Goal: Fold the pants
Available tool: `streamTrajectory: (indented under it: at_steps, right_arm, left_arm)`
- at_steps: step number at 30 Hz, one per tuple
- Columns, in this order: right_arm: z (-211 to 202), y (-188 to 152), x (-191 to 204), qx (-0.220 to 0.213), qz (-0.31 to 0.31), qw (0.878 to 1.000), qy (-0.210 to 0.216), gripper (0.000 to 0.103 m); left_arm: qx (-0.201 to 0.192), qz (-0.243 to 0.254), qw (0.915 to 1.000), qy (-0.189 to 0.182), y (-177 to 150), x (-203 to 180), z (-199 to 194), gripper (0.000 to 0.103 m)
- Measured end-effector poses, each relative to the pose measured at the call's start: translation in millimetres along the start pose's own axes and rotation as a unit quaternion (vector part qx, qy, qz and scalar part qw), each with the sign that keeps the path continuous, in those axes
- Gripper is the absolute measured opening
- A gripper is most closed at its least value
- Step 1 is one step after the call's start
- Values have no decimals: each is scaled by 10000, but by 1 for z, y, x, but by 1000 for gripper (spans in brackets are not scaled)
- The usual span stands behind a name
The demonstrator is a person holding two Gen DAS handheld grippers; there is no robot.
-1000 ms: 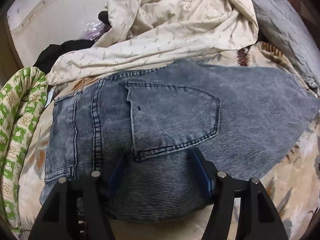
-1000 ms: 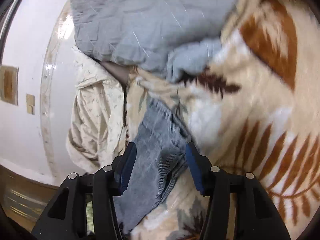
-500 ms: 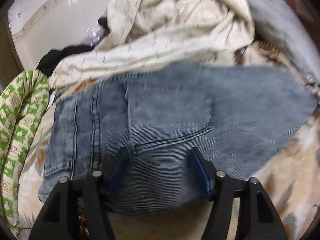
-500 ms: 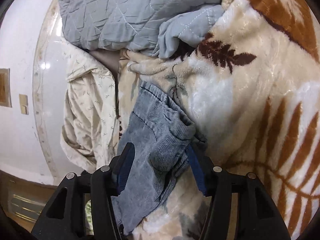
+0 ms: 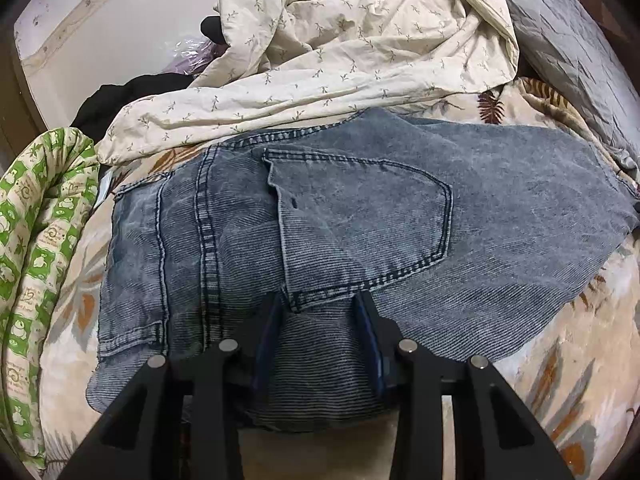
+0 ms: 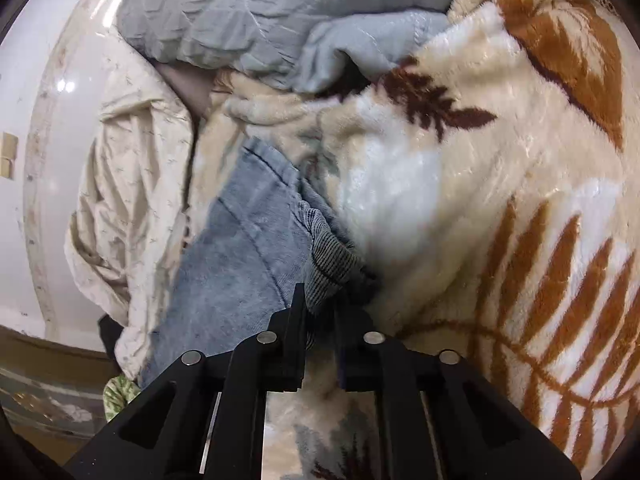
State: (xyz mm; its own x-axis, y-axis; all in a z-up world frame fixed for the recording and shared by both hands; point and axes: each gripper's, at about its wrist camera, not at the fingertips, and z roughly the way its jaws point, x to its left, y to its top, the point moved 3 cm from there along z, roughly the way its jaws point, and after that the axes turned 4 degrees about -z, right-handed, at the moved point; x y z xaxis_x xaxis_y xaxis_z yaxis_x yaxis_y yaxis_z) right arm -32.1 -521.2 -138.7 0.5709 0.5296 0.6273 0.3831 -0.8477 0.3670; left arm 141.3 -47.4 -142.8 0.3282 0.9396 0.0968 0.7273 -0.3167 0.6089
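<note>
Blue denim pants [image 5: 360, 220] lie flat on the bed, back pocket up, waistband to the left. My left gripper [image 5: 320, 304] has its jaws partly closed around a bunched fold of denim at the pants' near edge. In the right wrist view the pants' leg end [image 6: 248, 256] lies on the blanket. My right gripper [image 6: 320, 300] is shut on the rolled hem of that leg.
A cream leaf-print sheet [image 5: 340, 52] is heaped behind the pants. A green patterned quilt roll [image 5: 36, 240] lies at the left. A grey quilt [image 6: 280, 8] sits at the far side. The fluffy leaf-pattern blanket [image 6: 500, 200] covers the bed.
My right gripper has closed from wide open onto the pants' hem. My left gripper's jaws have narrowed on the denim fold at the near edge.
</note>
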Motion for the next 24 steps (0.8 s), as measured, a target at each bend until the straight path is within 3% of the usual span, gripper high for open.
streamTrajectory:
  at_steps: [1, 2, 5, 8, 11, 16, 19, 20, 21, 24]
  right_arm:
    - [-4, -1, 1, -12, 56, 10000, 77, 19]
    - [-7, -2, 2, 10, 104, 9999, 129, 36]
    - [-23, -8, 2, -128, 353, 9978, 550, 49]
    - [-17, -23, 7, 56, 507, 9957, 774, 51]
    - [7, -35, 7, 366, 656, 9940, 801, 51]
    - [16, -30, -8, 102, 1230, 9852, 1191, 48]
    - [15, -30, -19, -122, 1615, 9758, 1472, 46]
    - [14, -31, -21, -192, 1693, 9735, 1523, 45]
    - [13, -31, -22, -242, 1732, 9724, 1545, 45]
    - [13, -31, -21, -298, 1814, 9704, 1568, 45]
  left_arm:
    - [-34, -22, 10000, -42, 0, 1, -2, 41]
    - [-62, -65, 9999, -104, 0, 3, -4, 41]
    - [-179, -376, 9982, -420, 3, 9, -15, 41]
    - [-455, -513, 9953, -679, 13, 5, -33, 40]
    - [-500, -503, 9899, -1229, 30, -18, -44, 40]
    - [-455, 385, 9859, -1561, 86, -101, -42, 41]
    - [-184, 1002, 9758, -1934, 126, -169, -27, 49]
    - [-101, 1207, 9725, -1989, 135, -191, -21, 58]
    - [8, 1456, 9675, -2070, 141, -213, -15, 61]
    - [269, 2041, 9523, -2252, 157, -278, 5, 61]
